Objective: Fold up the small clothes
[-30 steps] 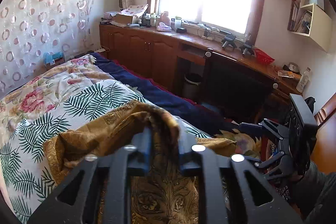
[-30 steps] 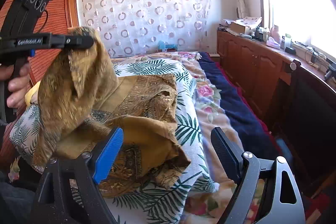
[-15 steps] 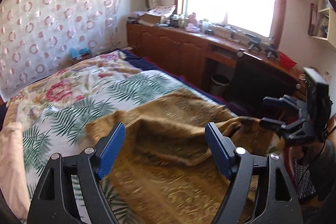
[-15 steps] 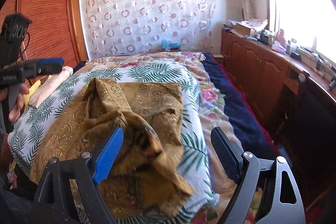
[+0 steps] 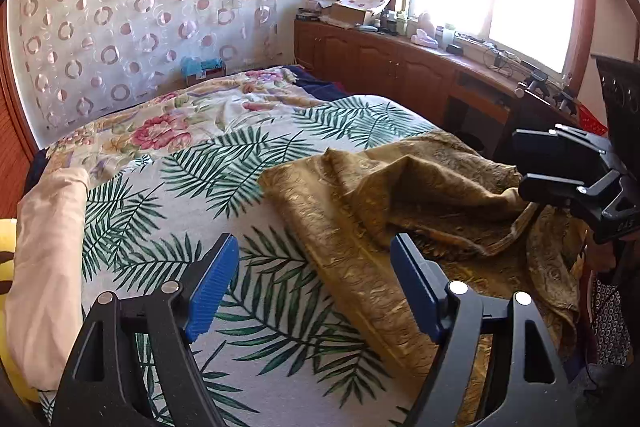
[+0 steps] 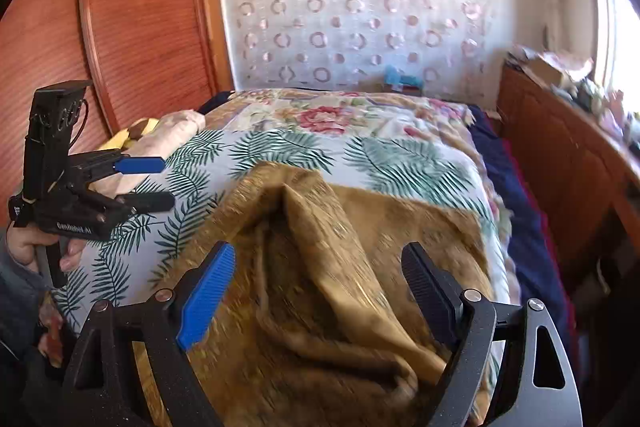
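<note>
while spread wide, both claws [image 5: 314, 281] [image 6: 318, 285] above gold cloth [image 5: 400, 195]

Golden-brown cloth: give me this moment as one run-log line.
golden-brown cloth: loose, rumpled on leaf-print bedspread | left gripper: open, jaws just opened, empty | right gripper: open, empty, over cloth

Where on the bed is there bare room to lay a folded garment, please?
Free: the palm-leaf sheet between the pale pillow and the golden cloth, and the floral quilt towards the curtain. Crowded: the window side, where the rumpled cloth reaches the bed's edge.
</note>
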The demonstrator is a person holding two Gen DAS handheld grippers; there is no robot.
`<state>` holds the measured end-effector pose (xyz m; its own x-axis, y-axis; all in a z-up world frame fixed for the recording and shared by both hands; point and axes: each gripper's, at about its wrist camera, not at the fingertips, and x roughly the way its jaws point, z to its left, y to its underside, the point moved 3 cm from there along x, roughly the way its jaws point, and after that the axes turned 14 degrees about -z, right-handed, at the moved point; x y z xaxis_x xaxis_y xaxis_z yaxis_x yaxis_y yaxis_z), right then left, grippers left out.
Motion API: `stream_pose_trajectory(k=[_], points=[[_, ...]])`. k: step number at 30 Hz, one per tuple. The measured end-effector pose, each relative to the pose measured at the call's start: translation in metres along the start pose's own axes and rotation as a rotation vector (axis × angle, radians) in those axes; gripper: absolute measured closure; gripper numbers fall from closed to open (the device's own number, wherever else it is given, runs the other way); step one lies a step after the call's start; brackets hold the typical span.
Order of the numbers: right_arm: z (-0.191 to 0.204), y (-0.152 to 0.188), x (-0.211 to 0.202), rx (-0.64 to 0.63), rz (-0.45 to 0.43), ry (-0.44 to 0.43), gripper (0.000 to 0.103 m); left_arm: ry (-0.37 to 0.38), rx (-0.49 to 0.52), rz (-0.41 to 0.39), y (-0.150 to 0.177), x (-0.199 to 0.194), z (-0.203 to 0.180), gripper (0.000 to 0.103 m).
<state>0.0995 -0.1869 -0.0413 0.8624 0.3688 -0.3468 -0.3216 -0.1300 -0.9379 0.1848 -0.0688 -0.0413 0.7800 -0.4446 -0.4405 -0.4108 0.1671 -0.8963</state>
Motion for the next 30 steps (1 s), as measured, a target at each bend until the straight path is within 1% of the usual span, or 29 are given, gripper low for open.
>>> stream_pose_trajectory(k=[4, 7, 12, 18, 24, 26, 27, 28, 29, 30], points=[[0.008, -0.006, 0.02, -0.039, 0.023, -0.022, 0.016, 0.001, -0.009, 0.014, 0.01, 0.004, 0.011, 0.024], [0.006, -0.008, 0.031, -0.065, 0.05, -0.034, 0.017, 0.005, -0.013, 0.023, 0.016, 0.008, 0.017, 0.024], [0.004, -0.007, 0.056, -0.081, 0.131, -0.051, 0.017, 0.013, -0.028, 0.042, 0.027, 0.015, 0.023, 0.024], [-0.002, -0.001, 0.083, -0.085, 0.234, -0.067, 0.016, 0.028, -0.058, 0.094, 0.042, 0.031, 0.029, 0.024], [-0.001, 0.009, 0.101, -0.139, 0.301, -0.052, 0.017, 0.045, -0.056, 0.106, 0.045, 0.036, 0.026, 0.024], [-0.003, 0.01, 0.105, -0.159, 0.31, -0.044, 0.035, 0.046, -0.058, 0.104, 0.044, 0.036, 0.025, 0.024], [-0.004, 0.01, 0.106, -0.168, 0.318, -0.047, 0.056, 0.046, -0.059, 0.102, 0.044, 0.035, 0.024, 0.024], [-0.006, 0.009, 0.107, -0.17, 0.32, -0.053, 0.083, 0.046, -0.06, 0.099, 0.043, 0.035, 0.025, 0.024], [-0.004, 0.007, 0.106, -0.176, 0.315, -0.052, 0.094, 0.048, -0.062, 0.095, 0.041, 0.035, 0.024, 0.024], [-0.008, 0.002, 0.102, -0.169, 0.289, -0.058, 0.096, 0.05, -0.063, 0.093, 0.04, 0.035, 0.023, 0.024]])
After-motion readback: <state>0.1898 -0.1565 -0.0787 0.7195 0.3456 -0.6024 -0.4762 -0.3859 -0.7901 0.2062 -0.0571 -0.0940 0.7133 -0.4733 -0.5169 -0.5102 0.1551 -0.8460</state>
